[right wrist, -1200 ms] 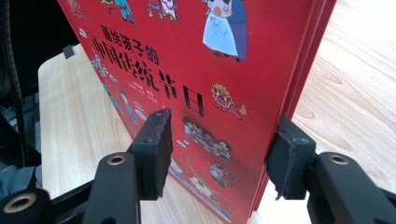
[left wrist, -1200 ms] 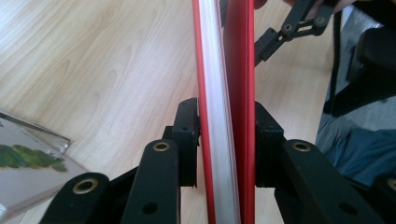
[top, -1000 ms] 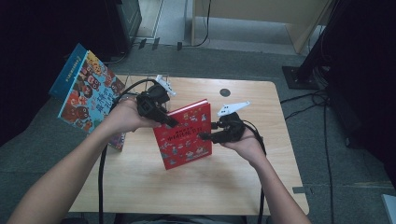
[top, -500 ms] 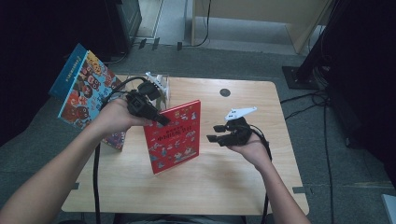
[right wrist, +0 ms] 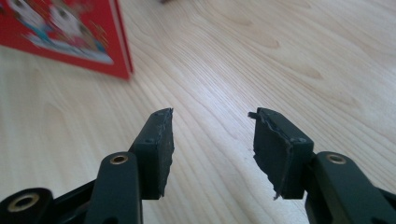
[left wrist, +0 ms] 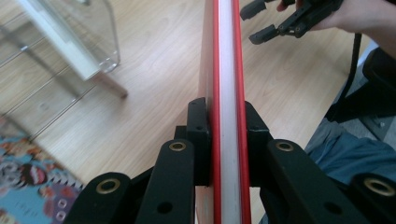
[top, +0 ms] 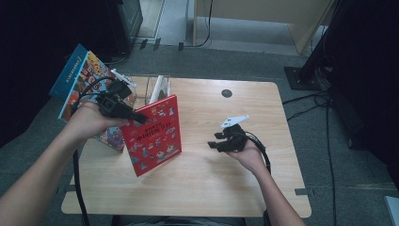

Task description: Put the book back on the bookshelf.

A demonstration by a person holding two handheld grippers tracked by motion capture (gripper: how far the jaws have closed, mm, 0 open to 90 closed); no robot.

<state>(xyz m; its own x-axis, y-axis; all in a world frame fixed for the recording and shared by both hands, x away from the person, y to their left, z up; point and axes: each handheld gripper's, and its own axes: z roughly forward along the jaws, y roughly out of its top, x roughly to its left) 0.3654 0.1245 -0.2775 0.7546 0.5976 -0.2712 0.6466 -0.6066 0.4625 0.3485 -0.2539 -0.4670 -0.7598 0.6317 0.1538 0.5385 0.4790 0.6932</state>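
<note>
A red picture book (top: pixel 153 134) is held tilted over the left half of the wooden table (top: pixel 244 188), its lower corner near the tabletop. My left gripper (top: pixel 137 117) is shut on the book's upper edge. In the left gripper view both pads clamp the red covers and white page block (left wrist: pixel 226 70). My right gripper (top: pixel 214 142) hovers low over the table to the book's right, open and empty. In the right gripper view its jaws (right wrist: pixel 212 140) stand apart over bare wood, with the book's corner (right wrist: pixel 65 32) at the upper left.
A clear acrylic book rack (top: pixel 157 87) holding a thin white book stands at the table's back left. Colourful picture books (top: pixel 82 84) lean at the left edge, one more (top: pixel 110 139) below my left hand. A black round hole (top: pixel 227 93) marks the back centre.
My left hand has carried the red book leftward and tipped it more upright. The right gripper, earlier at the book's right edge, is now apart from it and lower.
</note>
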